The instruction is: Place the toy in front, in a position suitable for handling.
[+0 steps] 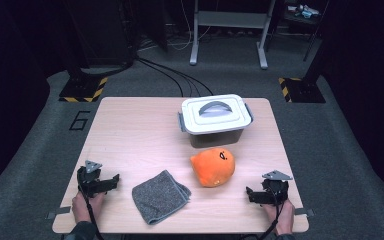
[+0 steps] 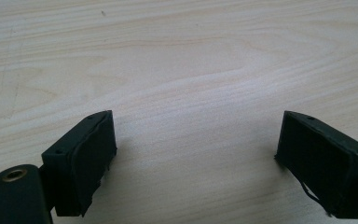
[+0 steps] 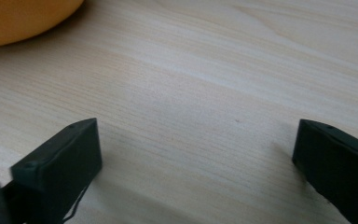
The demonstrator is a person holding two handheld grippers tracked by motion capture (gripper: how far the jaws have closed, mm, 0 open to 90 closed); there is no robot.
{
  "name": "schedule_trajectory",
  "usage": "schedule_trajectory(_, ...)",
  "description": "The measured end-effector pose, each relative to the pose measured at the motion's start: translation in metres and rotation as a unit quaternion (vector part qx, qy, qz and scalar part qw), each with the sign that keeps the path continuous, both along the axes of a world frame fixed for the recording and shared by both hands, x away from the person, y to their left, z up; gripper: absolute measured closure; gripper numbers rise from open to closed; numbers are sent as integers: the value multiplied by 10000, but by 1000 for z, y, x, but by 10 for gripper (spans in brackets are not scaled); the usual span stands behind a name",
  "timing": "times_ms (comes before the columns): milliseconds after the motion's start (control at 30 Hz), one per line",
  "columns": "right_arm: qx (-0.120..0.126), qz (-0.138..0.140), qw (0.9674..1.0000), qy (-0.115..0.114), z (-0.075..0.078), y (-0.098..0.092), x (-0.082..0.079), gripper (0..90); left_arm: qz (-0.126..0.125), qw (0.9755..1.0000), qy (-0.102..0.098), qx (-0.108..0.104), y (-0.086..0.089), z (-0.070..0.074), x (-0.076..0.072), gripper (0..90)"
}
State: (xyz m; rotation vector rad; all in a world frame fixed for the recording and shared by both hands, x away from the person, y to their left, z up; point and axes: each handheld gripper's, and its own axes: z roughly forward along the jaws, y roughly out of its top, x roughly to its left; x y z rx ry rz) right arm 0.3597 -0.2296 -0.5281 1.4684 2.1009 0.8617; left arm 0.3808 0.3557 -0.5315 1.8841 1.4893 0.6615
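Both tools rest low on the tabletop [image 1: 130, 130] near its front edge, each held in one hand, with jaws spread wide and nothing between them. Left tool [image 1: 111, 181] sits at the front left corner, its jaws pointing toward the grey cloth [image 1: 160, 196]; in the left gripper view its jaws frame bare wood grain. Right tool [image 1: 251, 195] sits at the front right corner, its jaws pointing toward the orange plush toy [image 1: 213, 166]; in the right gripper view a curved orange edge of that toy [image 3: 23, 18] shows at the upper left, apart from the jaws. Orange plush toy lies right of centre, near the right tool but not touching it, with a small dark face mark on its upper side. Grey cloth lies folded and slightly skewed between the left tool and the toy, just beside the toy's left side. Behind the toy stands a lidded box [image 1: 215, 122], white lid on with its handle folded flat.
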Motion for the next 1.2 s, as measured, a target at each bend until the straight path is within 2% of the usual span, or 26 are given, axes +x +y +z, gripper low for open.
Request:
schedule_trajectory(167,300,-88,9995,-22,7,3,-3,0,-1,10000,3,-1,0,0,0,115)
schedule_trajectory(433,483,113,9987,-123,27,22,-8,0,6,10000,6,11,0,0,0,115)
schedule_trajectory(833,532,419,9975,-212,57,48,-4,0,12,10000,-5,12,0,0,0,115)
schedule_trajectory(1200,509,732,9957,-261,72,80,9,0,18,10000,-6,12,0,0,0,115)
